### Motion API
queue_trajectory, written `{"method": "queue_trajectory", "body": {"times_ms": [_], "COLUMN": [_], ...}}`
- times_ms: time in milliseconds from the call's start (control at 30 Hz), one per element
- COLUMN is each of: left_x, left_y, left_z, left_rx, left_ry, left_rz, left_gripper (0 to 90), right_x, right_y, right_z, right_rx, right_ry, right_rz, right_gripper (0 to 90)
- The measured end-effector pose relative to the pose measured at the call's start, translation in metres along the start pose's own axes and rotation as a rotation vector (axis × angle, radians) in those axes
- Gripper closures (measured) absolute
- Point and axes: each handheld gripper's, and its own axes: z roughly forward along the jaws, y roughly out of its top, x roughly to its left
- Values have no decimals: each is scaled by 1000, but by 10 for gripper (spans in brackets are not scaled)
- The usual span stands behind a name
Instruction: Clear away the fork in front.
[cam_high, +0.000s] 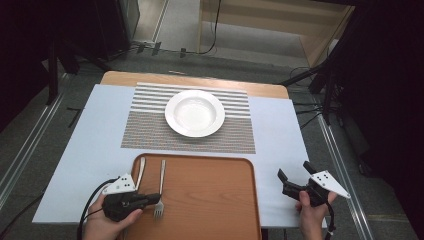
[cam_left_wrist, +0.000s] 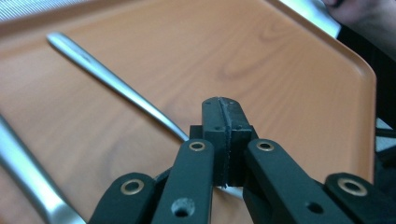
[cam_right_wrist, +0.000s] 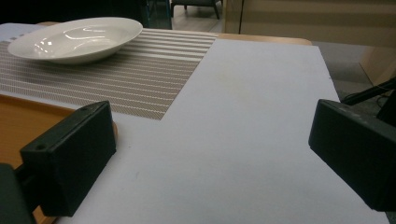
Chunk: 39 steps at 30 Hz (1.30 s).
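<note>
Silver metal fork (cam_high: 160, 190) lies lengthwise on the orange wood-grain tray (cam_high: 210, 200), tines toward the person, parallel to a second silver utensil (cam_high: 141, 167) at the tray's left edge. Left gripper (cam_high: 152, 198) clamped on the fork's neck near the tines, pads pressed together over it (cam_left_wrist: 223, 135). Right gripper (cam_high: 292, 177) held off the tray above the pale blue table (cam_high: 280, 125), jaws wide apart with nothing between them; white round deep plate (cam_high: 195, 113) sits on the striped woven placemat (cam_high: 150, 130) beyond the tray.

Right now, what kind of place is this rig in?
Probably a lab mock-up of a dining setting: a white ceramic plate on a striped woven placemat, a brown wood-grain tray, and loose black cables on bare floor behind.
</note>
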Motion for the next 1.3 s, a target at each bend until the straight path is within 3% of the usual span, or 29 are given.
{"method": "queue_trajectory", "body": {"times_ms": [100, 167, 367, 400, 533, 833, 933, 1033, 1100, 1167, 1300], "left_x": [4, 6, 6, 5, 8, 18, 22, 25, 30, 35, 46], "left_y": [7, 15, 19, 18, 17, 10, 6, 8, 18, 26, 38], "left_z": [4, 15, 34, 37, 37, 23, 18, 15, 16, 21, 36], "left_rx": [-7, 18, 87, 115, 146, 162, 147, 124, 71, 29, 49], "left_ry": [-11, 21, 39, 65, 96, 104, 79, 85, 105, 131, 137], "left_rz": [-13, 1, 11, 20, -14, -65, -80, -83, -80, -47, -33], "left_gripper": [880, 880, 880, 879, 880, 880, 879, 879, 879, 879, 879], "right_x": [1, 1, 1, 1, 1, 1, 1, 0, 0, 1, 0], "right_y": [0, 0, 0, -1, -1, -1, -1, -1, -1, -1, -1], "right_z": [1, 1, 1, 1, 2, 2, 2, 2, 3, 3, 3], "right_rx": [2, 3, 4, 2, 6, 7, 5, 4, 3, 4, 5], "right_ry": [-3, -3, -4, -3, 1, 1, 3, 3, 3, 6, 4], "right_rz": [-5, -7, -4, -4, -4, -1, -1, 1, 1, 2, 2], "right_gripper": [0, 0, 0, 0, 0, 0, 0, 0, 0, 0, 0]}}
